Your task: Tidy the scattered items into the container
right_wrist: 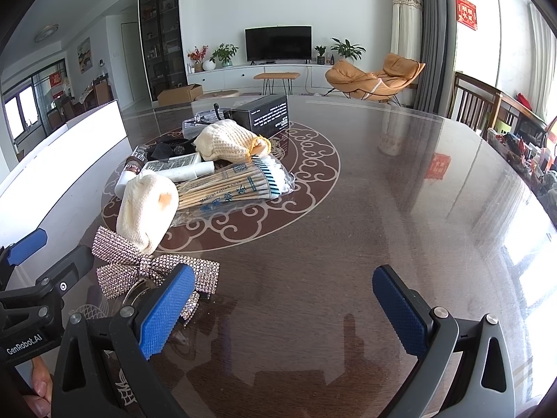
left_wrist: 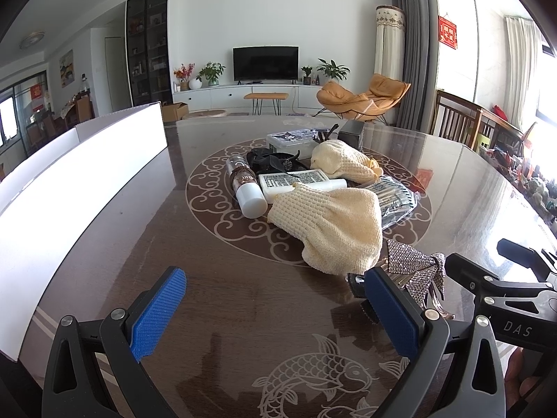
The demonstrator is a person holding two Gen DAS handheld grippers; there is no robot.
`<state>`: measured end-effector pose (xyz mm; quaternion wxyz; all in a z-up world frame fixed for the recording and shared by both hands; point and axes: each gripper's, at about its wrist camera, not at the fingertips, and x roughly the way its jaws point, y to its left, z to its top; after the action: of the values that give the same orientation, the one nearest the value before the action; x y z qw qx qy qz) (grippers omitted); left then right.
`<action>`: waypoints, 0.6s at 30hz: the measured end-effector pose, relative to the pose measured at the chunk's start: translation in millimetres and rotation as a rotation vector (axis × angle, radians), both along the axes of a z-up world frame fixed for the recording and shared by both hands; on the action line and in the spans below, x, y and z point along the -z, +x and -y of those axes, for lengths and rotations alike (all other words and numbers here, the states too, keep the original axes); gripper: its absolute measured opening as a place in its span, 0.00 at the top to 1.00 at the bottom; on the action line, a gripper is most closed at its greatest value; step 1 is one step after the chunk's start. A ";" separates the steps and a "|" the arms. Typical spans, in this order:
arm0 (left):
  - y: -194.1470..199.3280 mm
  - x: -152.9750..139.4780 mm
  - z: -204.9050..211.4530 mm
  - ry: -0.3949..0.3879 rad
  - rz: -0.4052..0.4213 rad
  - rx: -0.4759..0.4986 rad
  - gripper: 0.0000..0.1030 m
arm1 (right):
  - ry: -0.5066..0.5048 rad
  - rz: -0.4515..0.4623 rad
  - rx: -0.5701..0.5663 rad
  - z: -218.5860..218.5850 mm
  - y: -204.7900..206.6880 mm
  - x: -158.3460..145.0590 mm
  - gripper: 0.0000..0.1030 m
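Note:
A heap of items lies mid-table: two cream knitted cloths [left_wrist: 330,223] [right_wrist: 222,141], a brown bottle with a white cap [left_wrist: 245,188], a white tube [left_wrist: 296,181], a pack of cotton swabs [right_wrist: 236,184], a black box [right_wrist: 264,115]. A rhinestone bow clip [left_wrist: 414,268] [right_wrist: 139,264] lies nearest me. A white container [left_wrist: 83,170] stands along the left edge. My left gripper [left_wrist: 275,306] hovers open over bare table, its right finger beside the bow. Right of the bow, my right gripper [right_wrist: 283,303] is open with nothing in it.
The dark glossy table [right_wrist: 383,181] has bare room on its right half and in front. Wooden chairs [left_wrist: 459,118] and clutter line the right edge. A living room with a TV [left_wrist: 266,62] lies beyond.

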<state>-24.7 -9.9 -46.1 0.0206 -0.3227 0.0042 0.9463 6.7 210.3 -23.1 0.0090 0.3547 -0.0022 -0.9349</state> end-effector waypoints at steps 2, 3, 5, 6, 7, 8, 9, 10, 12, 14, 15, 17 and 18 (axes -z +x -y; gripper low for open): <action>0.5 -0.1 -0.2 -0.002 -0.002 0.000 0.00 | -0.008 -0.005 0.013 -3.5 0.7 -1.2 0.01; 0.4 0.0 0.3 0.000 -0.003 0.000 0.00 | -0.013 -0.005 0.020 -5.4 0.7 -1.4 0.01; -0.4 0.4 1.3 0.005 -0.002 -0.001 0.00 | -0.027 0.009 0.025 -8.7 -1.5 -0.4 0.01; -0.3 0.6 1.4 0.006 -0.002 0.000 0.00 | -0.037 0.017 0.024 -9.7 -2.5 0.4 0.01; -0.2 0.8 1.5 0.007 -0.003 0.001 0.00 | -0.041 0.020 0.023 -9.6 -2.9 0.8 0.01; 0.2 1.0 1.4 0.007 -0.004 0.004 0.00 | -0.038 0.019 0.021 -8.9 -2.6 0.7 0.01; 0.6 1.1 1.2 0.007 -0.006 0.006 0.00 | -0.032 0.015 0.018 -7.5 -2.0 0.4 0.01; 0.6 1.3 0.8 0.006 -0.007 0.008 0.00 | -0.026 0.011 0.014 -6.1 -1.5 0.1 0.01; 0.4 1.8 -0.3 0.001 -0.007 0.010 0.00 | -0.018 0.009 0.005 -4.0 -0.9 -0.4 0.01; 0.1 2.5 -1.2 -0.005 -0.005 0.010 0.00 | -0.018 0.009 0.000 -3.0 -0.6 -0.6 0.01; 0.2 2.7 -1.5 -0.007 -0.005 0.009 0.00 | -0.019 0.010 -0.001 -3.1 -0.6 -0.7 0.01; -0.1 3.2 -2.0 -0.011 -0.005 0.008 0.00 | -0.027 0.013 0.000 -4.1 -1.3 -0.5 0.01; -0.3 3.4 -2.1 -0.012 -0.005 0.008 0.00 | -0.031 0.015 0.002 -4.8 -1.5 -0.6 0.01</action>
<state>-25.0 -7.7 -49.5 0.0222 -0.3206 0.0113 0.9469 5.3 215.2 -22.5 0.0135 0.3613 -0.0171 -0.9322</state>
